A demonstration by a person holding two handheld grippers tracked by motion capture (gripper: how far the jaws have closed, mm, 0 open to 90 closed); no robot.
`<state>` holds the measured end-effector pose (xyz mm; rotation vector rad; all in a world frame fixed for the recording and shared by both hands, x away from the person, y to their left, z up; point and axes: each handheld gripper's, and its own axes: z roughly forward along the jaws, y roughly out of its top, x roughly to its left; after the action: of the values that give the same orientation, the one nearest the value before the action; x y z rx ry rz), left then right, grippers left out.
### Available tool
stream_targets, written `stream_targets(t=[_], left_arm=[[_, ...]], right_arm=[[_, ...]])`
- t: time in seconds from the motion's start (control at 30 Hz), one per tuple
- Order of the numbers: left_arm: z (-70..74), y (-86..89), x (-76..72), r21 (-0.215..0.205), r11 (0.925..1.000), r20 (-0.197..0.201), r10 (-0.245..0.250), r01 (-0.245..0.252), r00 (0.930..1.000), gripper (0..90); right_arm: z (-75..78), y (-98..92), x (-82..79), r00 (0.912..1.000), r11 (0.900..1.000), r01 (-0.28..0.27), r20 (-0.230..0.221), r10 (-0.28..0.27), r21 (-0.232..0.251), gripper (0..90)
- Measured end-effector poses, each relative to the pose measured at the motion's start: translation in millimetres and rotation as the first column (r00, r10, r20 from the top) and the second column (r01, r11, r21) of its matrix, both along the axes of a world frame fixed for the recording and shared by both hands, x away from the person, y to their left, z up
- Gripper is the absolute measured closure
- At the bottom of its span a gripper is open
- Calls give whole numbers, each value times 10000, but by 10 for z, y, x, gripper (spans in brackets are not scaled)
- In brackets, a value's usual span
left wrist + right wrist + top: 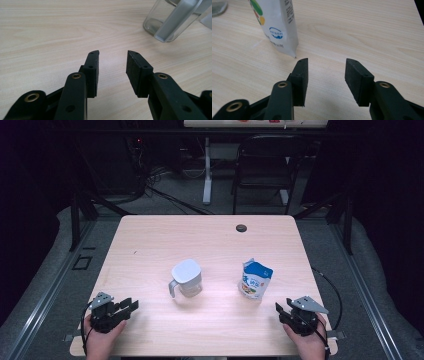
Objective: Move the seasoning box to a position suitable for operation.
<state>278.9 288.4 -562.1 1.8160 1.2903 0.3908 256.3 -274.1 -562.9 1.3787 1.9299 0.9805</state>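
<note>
Fingers (91, 72) of the left gripper (131, 306) stand apart, with only bare table (150, 235) between them. That gripper sits near the front left corner of the table in the high view, held by a hand (100, 340) that is cut off by the bottom edge. In the left gripper view (113, 65), the black pads look flat and a little rough.

Next comes the jug (187, 278), near the middle of the table and well apart from the left gripper. It is see-through, with a pale lid on top and a handle on the side that faces the left gripper. In the left gripper view the jug (160, 20) is cut off at the top right corner, so you see its round glass bottom and the grey handle. It is hard to tell if anything is inside it.

To the right stands the pouch (255, 279). It is white and blue, upright, with a picture low on its front. The words on it are too small to read. In the right gripper view the pouch (279, 27) is cut off at the top, and its bottom corner is just beside the left jaw tip.

Last is the right gripper (281, 311), near the front right corner. Its fingers (301, 80) are apart too, holding nothing (327, 62). Its cable loops off the table edge.
</note>
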Motion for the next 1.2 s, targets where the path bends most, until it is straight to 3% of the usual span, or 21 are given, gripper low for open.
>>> stream_targets(t=[0.1,0.23,0.33,0.53,0.87,1.03,1.2], left_arm=[[1,-46,15,86,9999,38,-133,133,9999,628],[-8,-129,31,101,9999,257,-92,89,9996,631],[-12,-171,60,205,9996,88,-218,216,9997,617],[-22,-269,59,235,9984,-182,-507,511,9986,613],[97,-484,91,221,9966,36,-798,797,9968,574],[140,-666,139,816,9915,82,-1025,1015,9947,558],[178,-783,216,296,9958,86,-873,870,9961,533]], right_arm=[[12,-6,-41,9999,9997,-84,127,88,-242,590],[27,-26,-104,9990,9999,-158,427,158,0,625],[38,-44,-143,9991,9999,-148,394,148,6,633],[6,-37,-141,9993,9998,-189,-308,192,90,595],[-16,-12,-133,9988,9995,-271,-415,277,161,537],[-25,-47,-141,9989,9995,-100,-452,114,304,532],[-23,-86,-144,9987,9984,54,-513,-25,567,528]])
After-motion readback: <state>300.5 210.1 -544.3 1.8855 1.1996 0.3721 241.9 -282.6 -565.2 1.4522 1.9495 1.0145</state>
